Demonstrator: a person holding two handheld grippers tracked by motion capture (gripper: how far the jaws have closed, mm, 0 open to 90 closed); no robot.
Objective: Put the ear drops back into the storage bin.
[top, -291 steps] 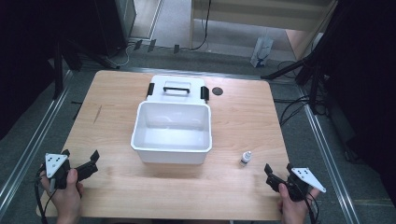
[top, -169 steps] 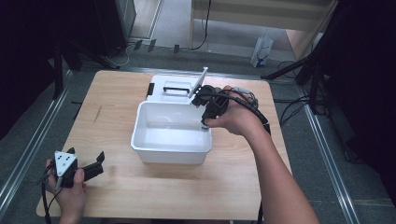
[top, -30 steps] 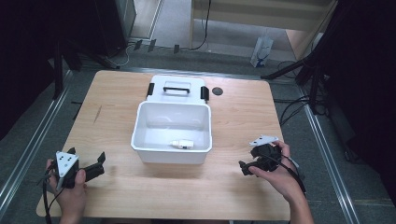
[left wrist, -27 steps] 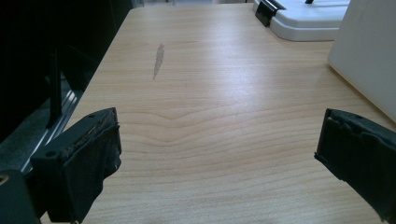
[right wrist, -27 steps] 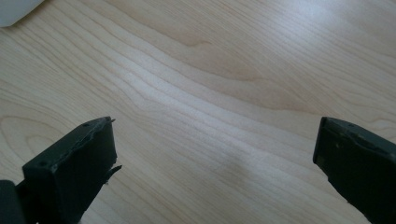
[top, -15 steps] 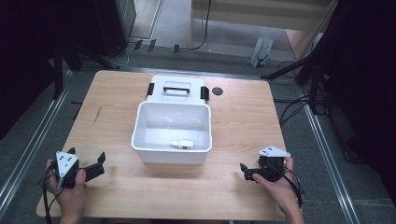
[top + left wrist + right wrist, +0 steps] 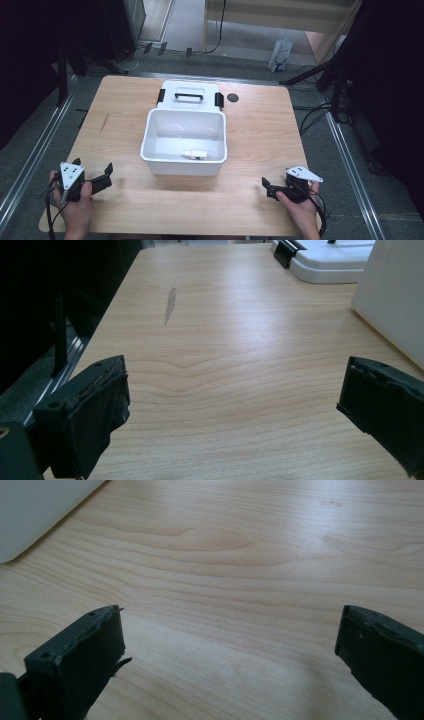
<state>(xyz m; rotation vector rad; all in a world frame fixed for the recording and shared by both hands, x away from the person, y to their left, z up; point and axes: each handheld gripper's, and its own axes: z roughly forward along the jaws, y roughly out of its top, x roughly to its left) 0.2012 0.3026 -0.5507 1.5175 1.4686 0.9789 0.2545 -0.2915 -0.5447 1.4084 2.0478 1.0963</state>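
Both grippers low at the near edge of the surface [image 7: 260, 125], nothing held.

Left gripper [image 7: 102, 176]: near-left corner, held in the left hand [image 7: 75, 200], grey plate on top. Fingers [image 7: 85, 410] spread wide, only bare wood between them. The left gripper view looks along the surface toward the far side, with the bin wall at right and the lid corner with a black latch at far right. A grey streak [image 7: 170, 305] marks the wood ahead.

Right gripper [image 7: 268, 187]: near-right, held in the right hand [image 7: 300, 210], pointing left toward the bin. Fingers [image 7: 80, 660] also wide apart, bare wood between them. The bin corner shows at top left in the right gripper view.

Bin [image 7: 150, 145]: white, open, mid-surface, roughly between the two grippers and well apart from both. Bottle [image 7: 195, 155]: small, white, lying on its side on the bin floor, near the bin's near wall, right of centre.

Lid [image 7: 189, 97]: white, flat on the surface just behind the bin, touching or almost touching its far rim; cannot tell which. Black handle on top, black latch at each side.

Dark disc [image 7: 232, 97]: on the surface right of the lid, near the far edge.
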